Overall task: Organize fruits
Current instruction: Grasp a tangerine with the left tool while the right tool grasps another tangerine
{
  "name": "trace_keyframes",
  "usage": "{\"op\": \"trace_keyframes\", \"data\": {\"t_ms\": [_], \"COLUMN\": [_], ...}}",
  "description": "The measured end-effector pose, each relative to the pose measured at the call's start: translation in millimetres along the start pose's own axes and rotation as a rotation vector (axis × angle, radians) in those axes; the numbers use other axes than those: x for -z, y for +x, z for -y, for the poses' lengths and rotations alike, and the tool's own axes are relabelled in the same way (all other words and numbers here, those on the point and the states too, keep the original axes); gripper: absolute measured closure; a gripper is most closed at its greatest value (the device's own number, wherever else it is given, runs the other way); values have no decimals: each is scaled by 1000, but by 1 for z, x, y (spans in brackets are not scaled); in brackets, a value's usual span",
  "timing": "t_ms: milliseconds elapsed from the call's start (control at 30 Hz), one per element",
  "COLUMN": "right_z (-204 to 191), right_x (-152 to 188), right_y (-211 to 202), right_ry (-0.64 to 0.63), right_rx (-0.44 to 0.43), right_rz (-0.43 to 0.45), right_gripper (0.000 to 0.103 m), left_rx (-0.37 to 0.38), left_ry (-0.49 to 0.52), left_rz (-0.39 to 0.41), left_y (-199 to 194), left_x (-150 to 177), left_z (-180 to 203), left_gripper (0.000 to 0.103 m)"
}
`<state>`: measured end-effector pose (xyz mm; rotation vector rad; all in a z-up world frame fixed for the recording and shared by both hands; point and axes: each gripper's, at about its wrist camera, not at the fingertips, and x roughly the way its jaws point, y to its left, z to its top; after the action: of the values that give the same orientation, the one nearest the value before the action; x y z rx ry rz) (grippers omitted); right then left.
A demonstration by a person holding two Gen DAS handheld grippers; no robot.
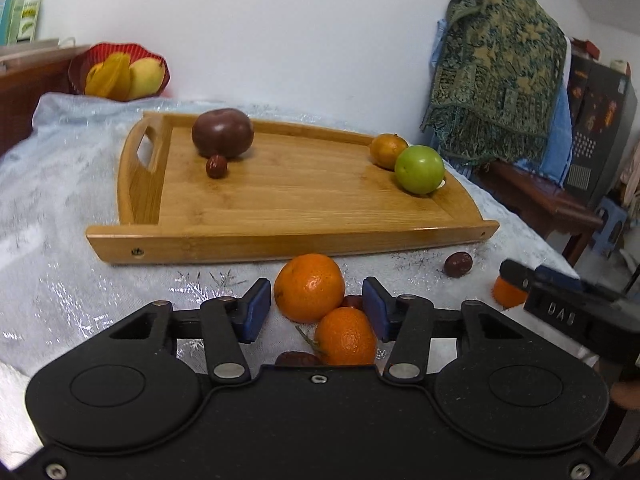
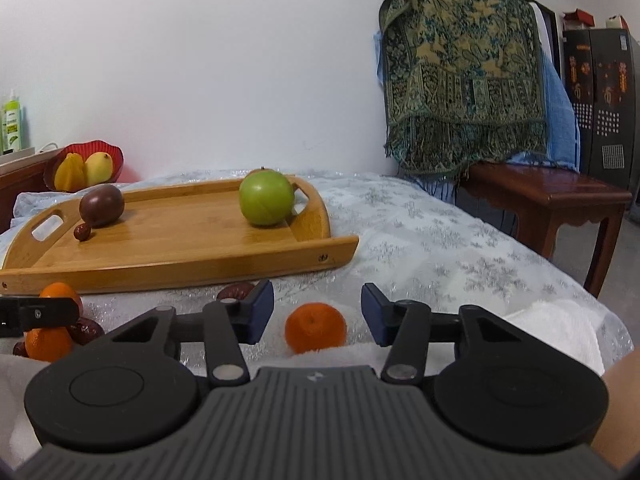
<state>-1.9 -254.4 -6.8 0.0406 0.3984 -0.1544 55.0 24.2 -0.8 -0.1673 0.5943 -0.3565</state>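
Right wrist — small orange [image 2: 315,327] between spread gripper [image 2: 317,307] pads — untouched.

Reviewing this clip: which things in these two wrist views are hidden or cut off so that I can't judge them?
- Left wrist view: dark red fruit under the two near oranges, mostly covered by the black left gripper body.
- Left wrist view: orange fruit at right, half hidden by the right gripper.
- Right wrist view: small orange on the wooden tray, only its top showing behind the green apple.
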Motion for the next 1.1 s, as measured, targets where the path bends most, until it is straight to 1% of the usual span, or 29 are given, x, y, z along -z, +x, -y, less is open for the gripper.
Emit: {"op": "trace_keyframes", "data": {"t_ms": [300,400,667,967,1067,1100], "right_z": [-3,-3,-6,-9,-10,-11], "right_x": [6,6,7,9,9,10], "right_y": [3,5,10,15,15,15], "right_ry": [0,0,-7,-32,-34,-42], "right_rx": [5,2,2,12,13,17], "right_rz": [-40,-45,-68,-89,-90,-92], "right_gripper": [50,50,50,51,53,54], "left_rx": [49,40,32,32,16,7], "left_ry": [-99,-89,-85,-98,-94,-90], "left_rz": [-38,-38,-27,-18,-10,-5], "left_y": [12,13,14,15,15,14], "left_x": [-3,-3,-1,-1,-2,-3], "left_z": [-12,-10,-5,-5,-5,-4], "left_gripper": [53,51,51,56,65,65]}}
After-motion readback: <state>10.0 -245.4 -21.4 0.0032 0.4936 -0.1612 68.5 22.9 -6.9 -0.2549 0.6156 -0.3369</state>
